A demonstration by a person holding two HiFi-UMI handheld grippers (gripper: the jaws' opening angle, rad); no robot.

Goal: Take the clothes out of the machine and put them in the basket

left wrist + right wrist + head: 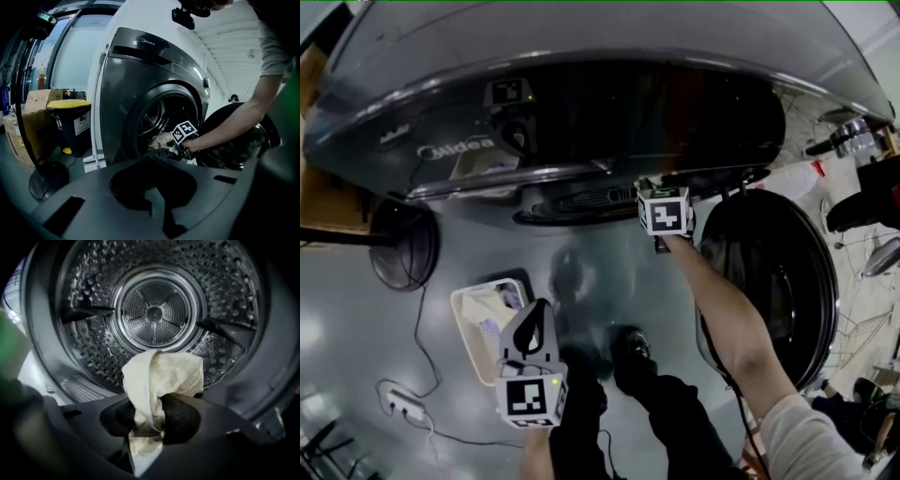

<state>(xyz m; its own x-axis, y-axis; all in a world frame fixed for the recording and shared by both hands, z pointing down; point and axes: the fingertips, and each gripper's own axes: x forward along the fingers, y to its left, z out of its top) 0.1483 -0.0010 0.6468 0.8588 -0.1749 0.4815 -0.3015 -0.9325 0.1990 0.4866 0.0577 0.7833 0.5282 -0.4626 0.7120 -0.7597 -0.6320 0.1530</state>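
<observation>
The dark grey washing machine [581,56] fills the top of the head view, its round door [778,272] swung open at the right. My right gripper [649,190] reaches into the opening. In the right gripper view it [149,416] is shut on a cream cloth [164,373], which bunches up above the pads in front of the steel drum [154,312]. The left gripper view shows that cloth [161,139] at the drum's mouth. My left gripper [540,309] hangs shut and holding nothing over the floor, beside the white basket [467,323], which holds some pale clothes.
A round black fan base [403,244] and a white power strip [401,403] with its cable lie on the floor left of the basket. A cardboard box [33,117] and a yellow-lidded black bin [72,122] stand left of the machine. The person's shoes [633,352] are below the door.
</observation>
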